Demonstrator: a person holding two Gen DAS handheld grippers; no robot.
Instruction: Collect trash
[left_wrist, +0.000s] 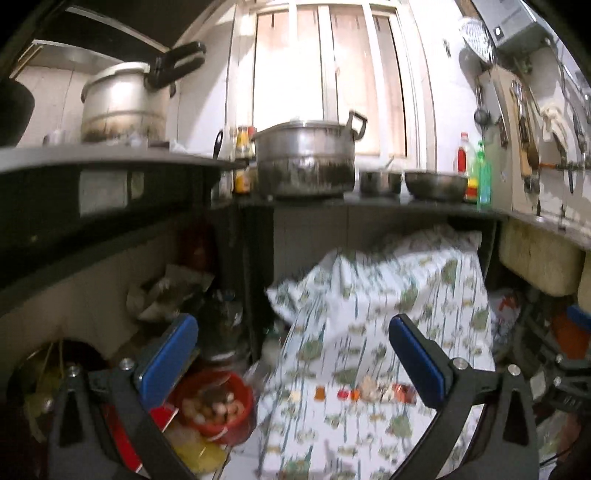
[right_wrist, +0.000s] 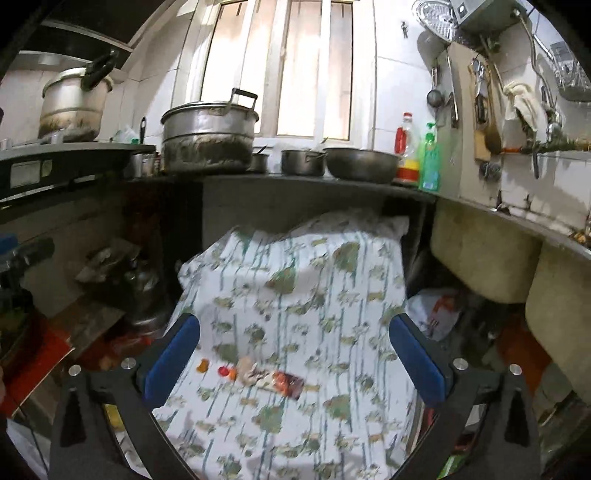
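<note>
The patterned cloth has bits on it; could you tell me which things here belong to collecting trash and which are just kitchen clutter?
For the job:
- scraps and wrappers in a row on the patterned cloth
- left gripper, open, empty
- right gripper, open, empty

Lying about:
- large pot
- green bottle
- red basket

Both wrist cams face fwd, sharing printed cloth.
</note>
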